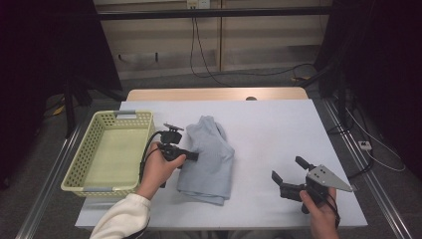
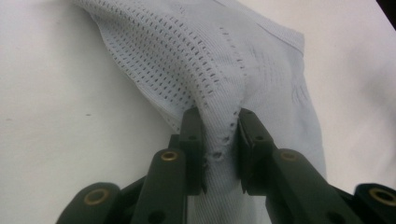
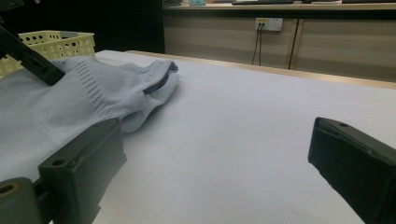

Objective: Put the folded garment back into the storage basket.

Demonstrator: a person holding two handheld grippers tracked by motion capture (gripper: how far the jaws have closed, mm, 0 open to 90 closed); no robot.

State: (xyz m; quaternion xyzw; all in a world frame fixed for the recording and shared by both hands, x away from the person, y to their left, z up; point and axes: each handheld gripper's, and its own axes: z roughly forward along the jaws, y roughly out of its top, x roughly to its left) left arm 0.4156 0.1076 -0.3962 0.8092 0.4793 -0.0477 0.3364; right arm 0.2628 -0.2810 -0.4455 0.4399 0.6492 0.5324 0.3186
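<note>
A light blue knitted garment (image 1: 209, 154) lies folded on the white table, left of centre. My left gripper (image 1: 193, 156) is at its left edge, shut on a pinched fold of the garment (image 2: 219, 140) that rises between the two black pads (image 2: 192, 140). The cloth is bunched and lifted at the pinch. My right gripper (image 1: 288, 173) rests near the table's front right, open, with nothing between its fingers (image 3: 88, 163); the garment (image 3: 84, 93) lies to its left.
A pale yellow-green plastic basket (image 1: 79, 169) stands at the table's left edge, beside the left hand, and it holds nothing. Bare white table (image 1: 278, 124) stretches between the garment and the right gripper. Cables and dark stands (image 1: 348, 59) sit on the floor beyond.
</note>
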